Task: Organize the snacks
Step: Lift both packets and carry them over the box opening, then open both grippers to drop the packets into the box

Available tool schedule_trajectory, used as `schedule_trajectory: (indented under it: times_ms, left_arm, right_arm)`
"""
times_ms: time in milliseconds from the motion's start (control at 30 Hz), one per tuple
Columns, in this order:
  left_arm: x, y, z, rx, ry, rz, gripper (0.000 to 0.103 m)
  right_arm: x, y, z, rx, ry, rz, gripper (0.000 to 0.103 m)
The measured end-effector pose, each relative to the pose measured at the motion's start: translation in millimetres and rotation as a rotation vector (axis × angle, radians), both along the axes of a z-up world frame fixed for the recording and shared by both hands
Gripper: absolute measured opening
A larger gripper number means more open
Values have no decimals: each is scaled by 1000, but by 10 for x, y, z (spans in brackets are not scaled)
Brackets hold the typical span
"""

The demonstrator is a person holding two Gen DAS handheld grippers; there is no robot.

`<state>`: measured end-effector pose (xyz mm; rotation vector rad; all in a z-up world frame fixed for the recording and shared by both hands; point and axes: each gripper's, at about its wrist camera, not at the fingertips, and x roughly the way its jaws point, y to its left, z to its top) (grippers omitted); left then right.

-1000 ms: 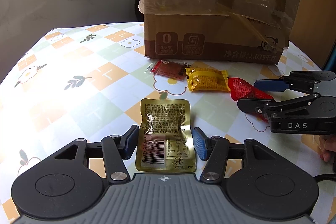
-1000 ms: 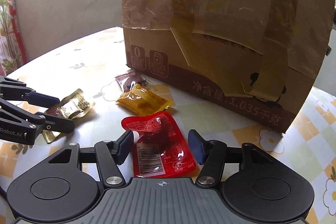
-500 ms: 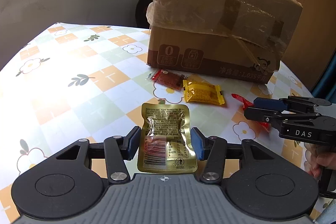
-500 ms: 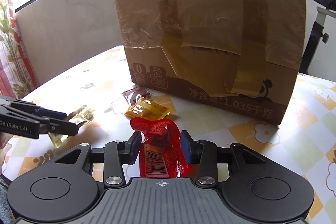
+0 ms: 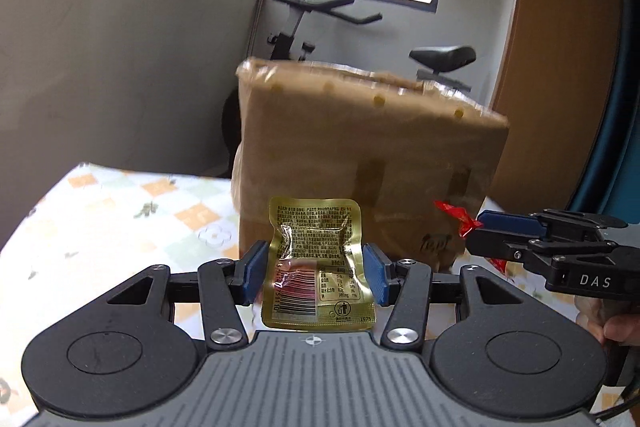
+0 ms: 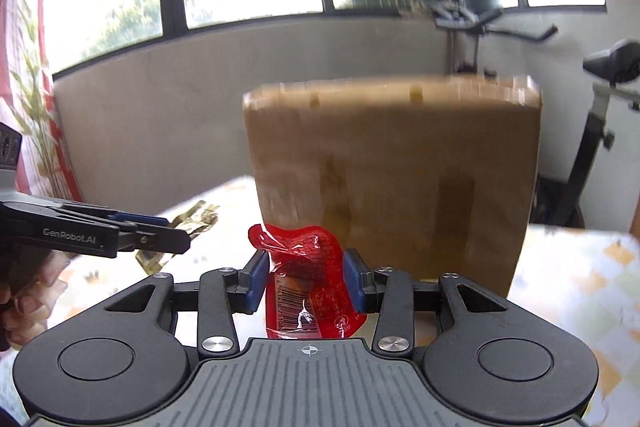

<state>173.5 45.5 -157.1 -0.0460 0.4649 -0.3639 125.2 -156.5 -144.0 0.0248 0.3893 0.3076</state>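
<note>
Your left gripper (image 5: 316,269) is clamped on a gold foil snack packet (image 5: 318,263), its blue pads pressing the packet's two side edges. The packet hangs clear of the table, barcode end nearest you. Your right gripper (image 6: 307,277) is closed on a red snack packet (image 6: 308,283), pinched at the sides so the film crumples and its top edge curls over. From the left camera, the right gripper sits to the right with a red corner poking out of it; from the right camera, the left gripper sits to the left with gold foil showing.

Straight ahead, on the far side of the checked floral tablecloth (image 5: 100,211), stands a tall brown cardboard box (image 6: 392,179) wrapped in tape. Its front wall faces you and its top edge sits above both packets. The frames do not show whether the top is open.

You appear to be in the carrying step, both packets lifted and aimed at the box. Next, you would likely need to bring each packet up over the top edge before letting go, keeping the two grippers apart.
</note>
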Motion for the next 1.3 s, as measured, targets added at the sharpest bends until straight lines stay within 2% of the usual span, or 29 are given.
schedule_trajectory:
  times_ms: [167, 333, 467, 600, 767, 867, 1000, 1133, 1300]
  left_arm:
    - [245, -124, 534, -41, -141, -32, 54]
    - [697, -314, 903, -86, -185, -47, 54]
    - [1161, -541, 984, -72, -156, -46, 54]
    - [1473, -667, 939, -30, -103, -33, 55]
    - [1632, -603, 808, -6, -25, -20, 59]
    - [1555, -510, 778, 53, -39, -20, 69]
    - [1450, -316, 803, 86, -62, -13, 71]
    - [1367, -103, 836, 66, -69, 13, 71]
    - [1243, 114, 813, 50, -29, 59, 71]
  right_arm:
    - [235, -93, 519, -18, -118, -15, 37]
    - [618, -289, 871, -39, -164, -95, 38]
    - [998, -458, 979, -26, -133, -175, 38]
    - [1393, -521, 918, -41, -51, -258, 38]
    - [1640, -497, 686, -53, 56, -317, 51]
    - [1625, -484, 585, -30, 78, -339, 52]
    - [1431, -482, 507, 15, 72, -315, 52]
    - [1179, -461, 479, 28, 41, -286, 52]
    - [867, -373, 458, 32, 7, -274, 52]
